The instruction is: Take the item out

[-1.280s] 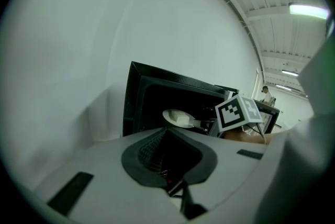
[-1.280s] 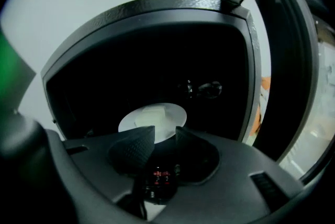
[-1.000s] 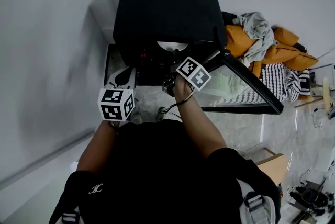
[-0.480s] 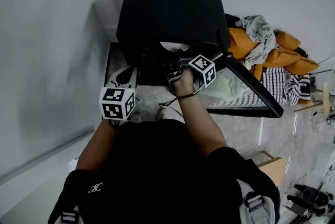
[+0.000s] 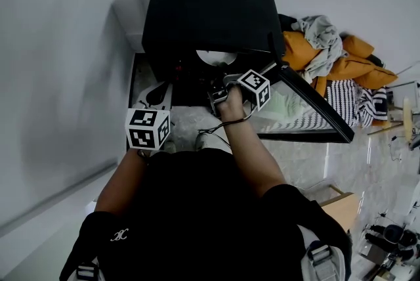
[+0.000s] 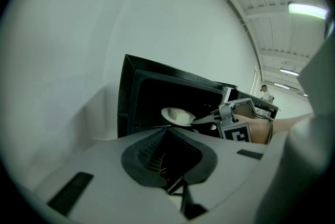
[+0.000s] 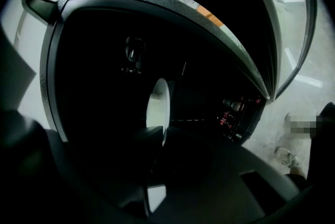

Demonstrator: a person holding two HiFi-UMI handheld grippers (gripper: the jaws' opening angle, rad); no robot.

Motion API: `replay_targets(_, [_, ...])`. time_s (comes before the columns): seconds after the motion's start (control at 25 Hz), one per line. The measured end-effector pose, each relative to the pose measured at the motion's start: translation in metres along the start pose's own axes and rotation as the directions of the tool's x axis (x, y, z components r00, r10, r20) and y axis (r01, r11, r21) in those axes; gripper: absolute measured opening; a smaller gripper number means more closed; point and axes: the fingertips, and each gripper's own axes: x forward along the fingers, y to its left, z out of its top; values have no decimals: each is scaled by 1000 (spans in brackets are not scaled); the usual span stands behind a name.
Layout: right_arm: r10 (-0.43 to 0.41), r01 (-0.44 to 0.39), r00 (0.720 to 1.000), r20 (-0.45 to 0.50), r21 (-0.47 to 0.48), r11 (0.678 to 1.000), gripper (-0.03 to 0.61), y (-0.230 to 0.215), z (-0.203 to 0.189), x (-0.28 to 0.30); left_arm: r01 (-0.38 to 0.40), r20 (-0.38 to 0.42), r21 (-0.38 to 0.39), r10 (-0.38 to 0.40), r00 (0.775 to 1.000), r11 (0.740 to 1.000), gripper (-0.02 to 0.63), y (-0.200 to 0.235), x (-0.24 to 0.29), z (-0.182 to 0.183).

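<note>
A black oven (image 5: 207,10) stands against the wall with its door (image 5: 308,109) swung open to the right. Inside sits a white dish (image 5: 216,57). My right gripper (image 5: 218,73) reaches into the opening, its jaws closing on the dish's near rim. The right gripper view shows that dish (image 7: 158,105) edge-on between the dark fingers of the right gripper (image 7: 157,136). In the left gripper view the dish (image 6: 178,115) and the right gripper (image 6: 201,119) meet inside the oven (image 6: 157,76). My left gripper (image 5: 154,97) hangs back at the oven's lower left, empty, jaws together (image 6: 167,131).
A pile of orange, grey and striped clothes (image 5: 335,56) lies right of the oven, behind the open door. A white wall (image 5: 59,76) runs along the left. The oven's inside is dark, with small red parts (image 7: 233,115) at its right side.
My right gripper has pushed further into the oven, up to the dish, and its marker cube has turned. The left gripper has stayed put.
</note>
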Motion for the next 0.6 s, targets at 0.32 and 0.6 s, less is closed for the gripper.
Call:
replay_targets(0.32, [-8,8,1000,-17,-9,1000,32,-6,-5,-18,28,-5,6,-28,1000,1000,8,-9,6,-1])
replay_targets(0.6, [46,-46,999,-16,-18,999,37,-3,-7,-17,51,-13,18,-51,999,999,8,-17,12,-2])
